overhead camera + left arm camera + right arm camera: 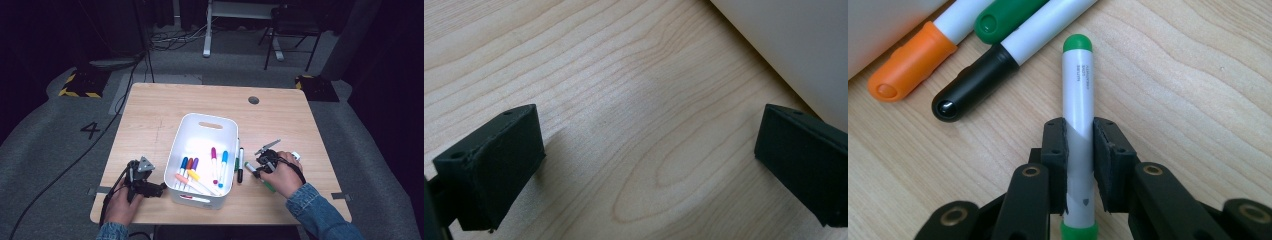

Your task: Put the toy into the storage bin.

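Right gripper view has the right claw (1079,145) pinching the green-capped white marker (1077,95) across its barrel, long axis running straight ahead, white plastic bin (202,150) to its left.

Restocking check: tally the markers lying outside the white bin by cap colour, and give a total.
orange marker: 1
black marker: 1
green: 2, the loose green marker and the held green marker in the right hand-held gripper
Total: 4

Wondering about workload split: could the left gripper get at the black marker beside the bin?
Probably not directly: the white bin stands between the left gripper and the black marker.
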Action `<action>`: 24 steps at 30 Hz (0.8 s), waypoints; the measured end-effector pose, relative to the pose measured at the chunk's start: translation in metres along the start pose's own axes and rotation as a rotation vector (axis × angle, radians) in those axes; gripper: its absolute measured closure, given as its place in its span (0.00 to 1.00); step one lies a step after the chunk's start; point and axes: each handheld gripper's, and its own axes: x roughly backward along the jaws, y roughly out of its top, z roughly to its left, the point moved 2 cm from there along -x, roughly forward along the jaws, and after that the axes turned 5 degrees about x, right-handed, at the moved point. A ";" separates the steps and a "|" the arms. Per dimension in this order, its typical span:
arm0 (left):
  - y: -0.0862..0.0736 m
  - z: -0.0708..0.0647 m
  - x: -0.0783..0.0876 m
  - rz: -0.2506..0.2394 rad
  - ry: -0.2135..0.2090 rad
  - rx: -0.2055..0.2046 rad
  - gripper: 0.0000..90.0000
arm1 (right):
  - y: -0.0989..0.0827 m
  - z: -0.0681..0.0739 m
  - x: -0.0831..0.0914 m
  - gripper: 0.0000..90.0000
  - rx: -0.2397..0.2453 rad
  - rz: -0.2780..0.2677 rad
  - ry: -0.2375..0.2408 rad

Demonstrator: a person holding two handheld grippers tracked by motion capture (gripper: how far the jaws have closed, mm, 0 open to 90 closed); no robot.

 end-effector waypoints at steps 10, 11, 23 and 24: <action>0.000 0.000 0.000 -0.001 0.000 0.000 0.00 | 0.005 0.001 0.018 0.86 0.021 -0.032 0.003; 0.000 0.000 0.000 0.000 0.000 0.000 0.00 | 0.006 0.002 0.021 0.86 0.021 -0.039 0.008; 0.000 0.000 0.000 0.000 0.000 0.000 0.00 | 0.023 0.008 0.066 0.85 0.047 -0.128 0.024; 0.000 0.000 0.000 0.000 0.000 0.000 0.00 | 0.024 0.008 0.069 0.86 0.051 -0.139 0.020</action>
